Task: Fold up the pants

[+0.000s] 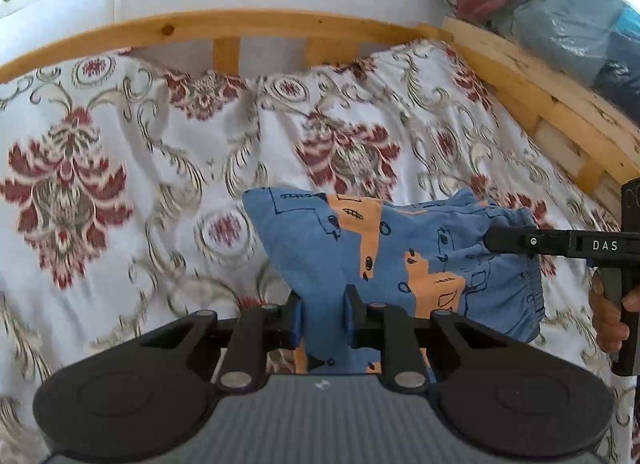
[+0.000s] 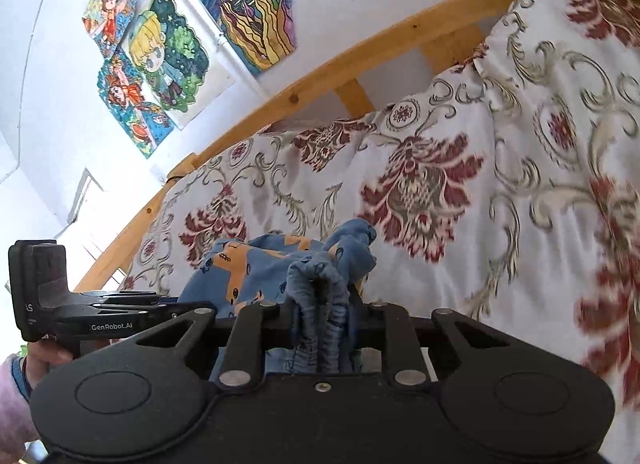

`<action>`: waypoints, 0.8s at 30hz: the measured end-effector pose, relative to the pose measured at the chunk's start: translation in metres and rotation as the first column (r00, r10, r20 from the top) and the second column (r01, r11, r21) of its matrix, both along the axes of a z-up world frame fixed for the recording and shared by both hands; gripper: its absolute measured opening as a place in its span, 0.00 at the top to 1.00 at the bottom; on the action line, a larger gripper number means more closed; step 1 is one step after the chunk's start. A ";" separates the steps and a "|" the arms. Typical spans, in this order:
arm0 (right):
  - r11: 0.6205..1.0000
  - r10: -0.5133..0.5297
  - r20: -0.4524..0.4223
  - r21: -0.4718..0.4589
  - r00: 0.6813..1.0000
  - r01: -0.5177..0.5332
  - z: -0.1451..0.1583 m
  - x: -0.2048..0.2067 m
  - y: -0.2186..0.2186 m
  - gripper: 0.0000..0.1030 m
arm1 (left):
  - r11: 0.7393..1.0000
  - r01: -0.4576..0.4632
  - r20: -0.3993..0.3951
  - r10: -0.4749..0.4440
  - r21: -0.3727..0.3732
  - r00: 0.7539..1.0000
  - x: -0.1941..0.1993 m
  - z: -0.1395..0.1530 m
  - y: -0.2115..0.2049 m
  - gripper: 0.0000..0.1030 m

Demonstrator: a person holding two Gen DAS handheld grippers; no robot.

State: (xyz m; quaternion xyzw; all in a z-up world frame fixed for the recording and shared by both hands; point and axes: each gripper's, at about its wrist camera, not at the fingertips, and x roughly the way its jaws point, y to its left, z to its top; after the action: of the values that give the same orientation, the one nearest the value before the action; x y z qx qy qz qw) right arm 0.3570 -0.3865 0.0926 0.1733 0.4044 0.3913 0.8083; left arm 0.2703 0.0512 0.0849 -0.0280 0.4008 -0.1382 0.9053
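Small blue pants (image 1: pixel 360 240) with an orange print hang lifted above the bed, stretched between both grippers. In the left wrist view my left gripper (image 1: pixel 324 316) is shut on a blue fold of the fabric near one end. From the right, my right gripper (image 1: pixel 496 242) reaches in and clamps the gathered elastic waistband. The right wrist view shows my right gripper (image 2: pixel 324 304) shut on that bunched waistband, with the rest of the pants (image 2: pixel 248 264) sagging to the left. There my left gripper (image 2: pixel 168 300) comes in from the left, its tips hidden by cloth.
A white bed cover (image 1: pixel 120 184) with red floral patterns lies underneath. A wooden bed rail (image 1: pixel 240 24) runs along the far side and right. Bagged clothes (image 1: pixel 560 4) are piled at the top right. Drawings (image 2: pixel 160 64) hang on the wall. A hand (image 1: pixel 608 316) holds the right gripper's handle.
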 end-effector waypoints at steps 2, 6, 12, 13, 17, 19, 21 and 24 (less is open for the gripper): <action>1.000 0.001 0.010 -0.019 1.000 -0.001 -0.001 0.012 0.007 0.79 | 1.000 -0.011 0.002 0.011 -0.009 1.000 0.013 0.000 0.003 0.80; 0.998 -0.005 0.011 -0.058 1.000 0.005 -0.011 0.035 0.022 0.79 | 0.999 -0.033 0.010 0.033 -0.014 0.999 0.037 -0.009 0.006 0.80; 0.993 -0.007 -0.007 -0.120 1.000 0.007 -0.036 0.052 0.039 0.79 | 0.996 -0.078 -0.025 0.077 -0.036 0.997 0.064 -0.039 0.014 0.79; 0.992 -0.008 -0.009 -0.126 1.000 0.007 -0.040 0.053 0.041 0.79 | 0.996 -0.083 -0.031 0.082 -0.038 0.996 0.067 -0.044 0.015 0.79; 0.989 0.000 -0.007 -0.145 1.000 -0.001 -0.048 0.057 0.043 0.79 | 0.996 -0.085 -0.045 0.083 -0.039 0.996 0.074 -0.059 0.017 0.79; 0.989 0.004 -0.012 -0.147 1.000 -0.006 -0.051 0.059 0.043 0.79 | 0.996 -0.082 -0.046 0.080 -0.038 0.996 0.075 -0.063 0.017 0.79; 0.988 0.004 -0.018 -0.152 1.000 -0.007 -0.054 0.061 0.044 0.78 | 0.996 -0.081 -0.049 0.079 -0.038 0.996 0.076 -0.066 0.017 0.79; 0.986 0.005 -0.023 -0.164 1.000 -0.009 -0.056 0.062 0.046 0.72 | 0.996 -0.081 -0.053 0.079 -0.038 0.995 0.078 -0.068 0.017 0.78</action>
State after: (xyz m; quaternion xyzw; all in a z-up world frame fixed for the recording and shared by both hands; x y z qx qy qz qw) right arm 0.4187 -0.3403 0.0364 0.1088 0.4448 0.3575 0.8139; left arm 0.3479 0.0687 0.0165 -0.0658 0.4197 -0.1090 0.8987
